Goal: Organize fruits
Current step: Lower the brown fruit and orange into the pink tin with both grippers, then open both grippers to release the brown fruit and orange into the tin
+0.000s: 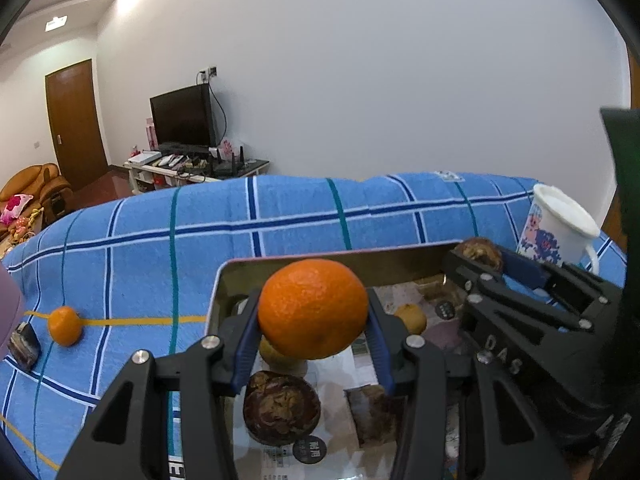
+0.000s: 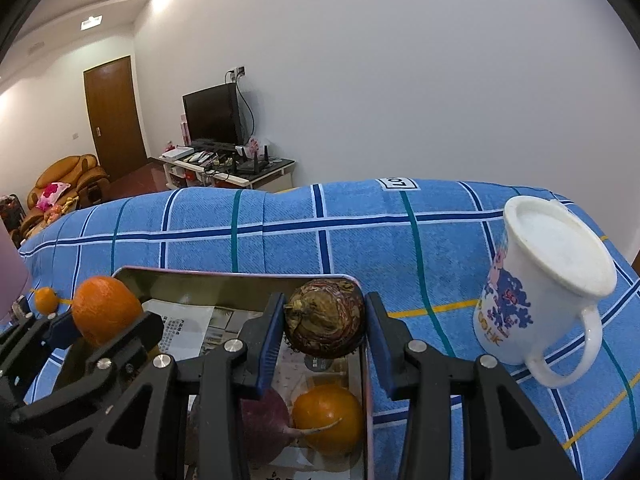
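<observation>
Left gripper (image 1: 313, 334) grasps an orange (image 1: 313, 308); right gripper (image 2: 325, 332) grasps a brown mottled fruit (image 2: 326, 318), both over the tin (image 2: 224, 278).

Each fruit sits pinched between blue pads (image 1: 244, 344) at mid-frame, held above the paper-lined tin, likely so it can be set down with the fruit already inside: a brown one (image 1: 282, 408) at lower centre of the left view, an orange one (image 2: 328, 418) at lower centre of the right view. A small orange (image 1: 65, 325) waits on the blue checked cloth (image 1: 280, 216), left of frame. The right gripper's arm reads "DAS"; a cloth tag reads "L07" upside down. The mug (image 2: 540, 292) at right shows partial lettering, unclear.
</observation>
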A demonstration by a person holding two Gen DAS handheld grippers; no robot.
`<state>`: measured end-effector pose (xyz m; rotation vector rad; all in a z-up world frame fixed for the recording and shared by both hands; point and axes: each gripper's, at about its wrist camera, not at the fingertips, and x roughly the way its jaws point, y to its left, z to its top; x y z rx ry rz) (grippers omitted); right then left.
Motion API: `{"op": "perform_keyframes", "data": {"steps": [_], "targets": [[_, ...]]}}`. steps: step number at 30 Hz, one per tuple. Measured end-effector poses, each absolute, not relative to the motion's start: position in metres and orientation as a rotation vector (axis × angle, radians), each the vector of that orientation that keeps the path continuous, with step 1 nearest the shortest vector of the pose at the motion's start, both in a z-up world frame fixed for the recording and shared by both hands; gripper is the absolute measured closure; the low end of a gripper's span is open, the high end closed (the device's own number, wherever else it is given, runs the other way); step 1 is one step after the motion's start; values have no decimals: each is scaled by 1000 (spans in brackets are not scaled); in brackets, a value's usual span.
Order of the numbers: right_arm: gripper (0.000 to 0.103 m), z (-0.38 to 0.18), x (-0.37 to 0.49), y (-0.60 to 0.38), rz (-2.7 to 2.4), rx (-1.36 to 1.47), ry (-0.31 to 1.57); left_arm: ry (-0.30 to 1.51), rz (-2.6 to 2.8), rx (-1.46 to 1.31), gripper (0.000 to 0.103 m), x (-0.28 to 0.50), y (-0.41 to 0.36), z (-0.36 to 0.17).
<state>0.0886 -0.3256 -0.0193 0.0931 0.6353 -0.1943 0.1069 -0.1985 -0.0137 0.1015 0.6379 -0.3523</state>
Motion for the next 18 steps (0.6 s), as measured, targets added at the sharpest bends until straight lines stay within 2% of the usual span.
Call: {"op": "perform_keyframes", "data": {"steps": [9, 18], "targets": [[61, -19, 90, -314, -161, 37, 629, 682, -314, 100, 54, 116, -194, -20], [61, -29, 100, -314, -54, 86, 708, 726, -293, 88, 54, 123, -190, -25]]}}
